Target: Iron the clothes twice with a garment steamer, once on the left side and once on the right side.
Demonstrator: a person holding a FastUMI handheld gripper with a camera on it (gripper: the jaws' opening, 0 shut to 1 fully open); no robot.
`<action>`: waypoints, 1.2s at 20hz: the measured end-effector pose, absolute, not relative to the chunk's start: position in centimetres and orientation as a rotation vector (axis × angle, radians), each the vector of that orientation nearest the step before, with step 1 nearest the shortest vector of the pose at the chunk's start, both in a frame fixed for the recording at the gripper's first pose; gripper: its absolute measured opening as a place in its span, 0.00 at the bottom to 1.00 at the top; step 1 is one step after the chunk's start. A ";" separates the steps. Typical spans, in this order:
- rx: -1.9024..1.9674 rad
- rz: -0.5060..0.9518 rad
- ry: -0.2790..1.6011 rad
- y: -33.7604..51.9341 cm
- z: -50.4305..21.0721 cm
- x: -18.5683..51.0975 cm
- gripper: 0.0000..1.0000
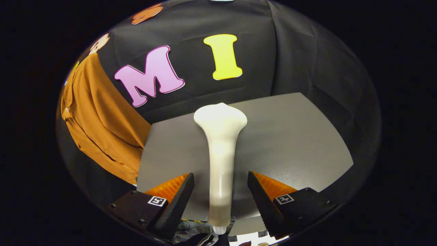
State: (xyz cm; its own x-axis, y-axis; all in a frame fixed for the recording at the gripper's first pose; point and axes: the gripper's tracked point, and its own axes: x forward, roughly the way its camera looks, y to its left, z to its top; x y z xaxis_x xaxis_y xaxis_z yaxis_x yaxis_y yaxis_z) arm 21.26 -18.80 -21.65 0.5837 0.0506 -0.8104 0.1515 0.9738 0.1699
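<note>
The steamer (220, 150) is seen lying on the grey table (300, 136) between the spread, released fingers of the gripper (221, 191), so grasping appears next, before the orange shirt (99, 130) hanging well off beside the table is ironed.

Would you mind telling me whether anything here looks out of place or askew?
Nothing stands out. The white garment steamer lies on the grey table between the open gripper's fingers, untouched by either. The orange garment hangs beside the table.
</note>
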 end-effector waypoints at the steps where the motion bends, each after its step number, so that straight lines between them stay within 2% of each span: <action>1: 0.237 -0.050 0.971 -18.5 -22.5 21.4 0.99; 3: 0.245 -0.052 1.022 -18.5 -23.7 21.3 0.74; 6: 0.258 -0.008 0.973 -18.1 -23.5 21.8 0.35; 7: 0.250 0.011 0.962 -18.3 -23.0 21.4 0.30; 13: 0.234 -0.032 0.760 -19.4 -18.3 20.9 0.29; 14: 0.245 -0.057 0.710 -20.1 -16.6 20.8 0.20; 17: 0.224 -0.076 0.613 -20.2 -13.5 20.0 0.20; 24: 0.177 -0.061 0.445 -12.8 -6.9 16.3 0.20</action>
State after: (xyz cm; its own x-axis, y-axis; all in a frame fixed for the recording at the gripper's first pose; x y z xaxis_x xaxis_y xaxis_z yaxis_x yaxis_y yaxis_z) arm 16.27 -12.84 -6.87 0.9010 -0.0201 -0.4334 0.0975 0.9827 0.1572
